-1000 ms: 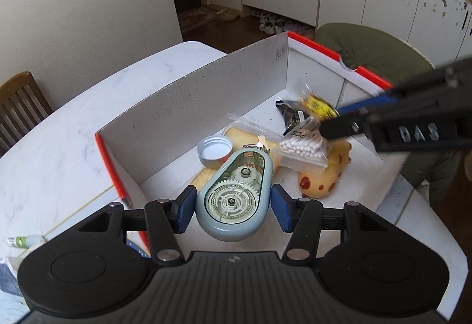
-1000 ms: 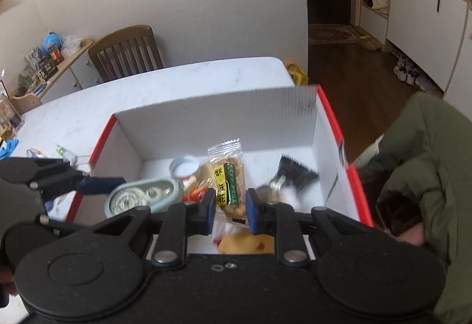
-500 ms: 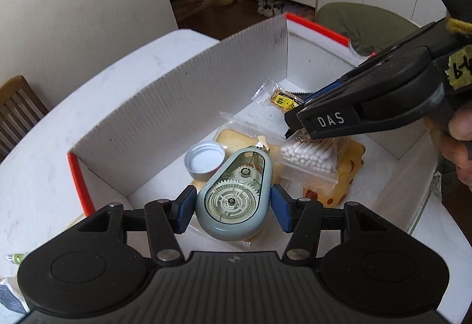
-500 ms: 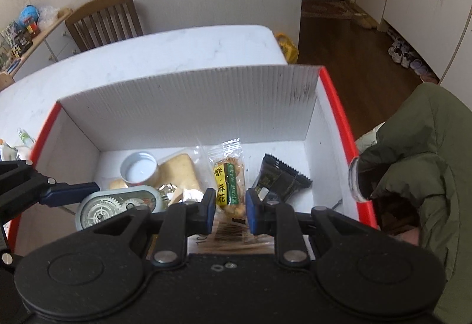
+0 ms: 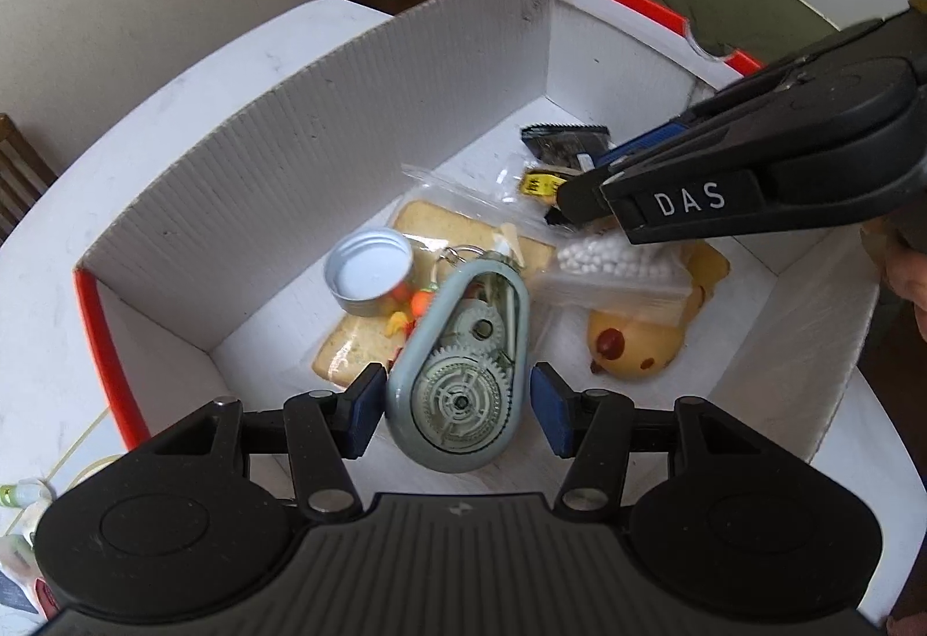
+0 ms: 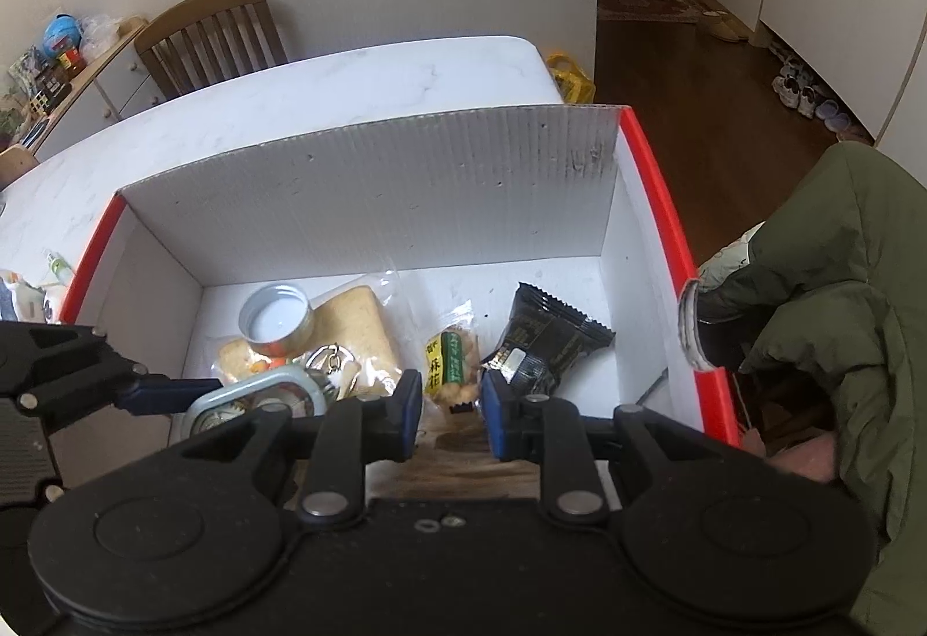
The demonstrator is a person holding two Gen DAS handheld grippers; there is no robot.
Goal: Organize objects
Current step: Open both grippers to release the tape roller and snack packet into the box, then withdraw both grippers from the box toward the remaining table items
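A white cardboard box with red edges [image 5: 324, 126] [image 6: 376, 184] holds several items. My left gripper [image 5: 457, 413] is shut on a grey-green gear device [image 5: 463, 375] [image 6: 255, 393], low over the box floor; one of its fingers [image 6: 168, 391] shows in the right wrist view. My right gripper [image 6: 449, 407] [image 5: 579, 198] grips the lower end of a yellow-green snack packet [image 6: 452, 358] [image 5: 536, 184], and its jaws are opening. A black packet [image 6: 544, 340] [image 5: 565, 143] lies just right of it.
In the box lie a metal lid [image 5: 371, 277], a bread-shaped piece [image 5: 440, 230], a bag of cotton swabs [image 5: 608, 265] and a yellow soft toy [image 5: 637, 346]. The box stands on a white marble table [image 6: 347, 80]. A green jacket [image 6: 840, 288] hangs at the right.
Both grippers have sunk lower into the box. The right one brought the snack packet down beside the black packet. The left one carried the gear device nearer the box floor.
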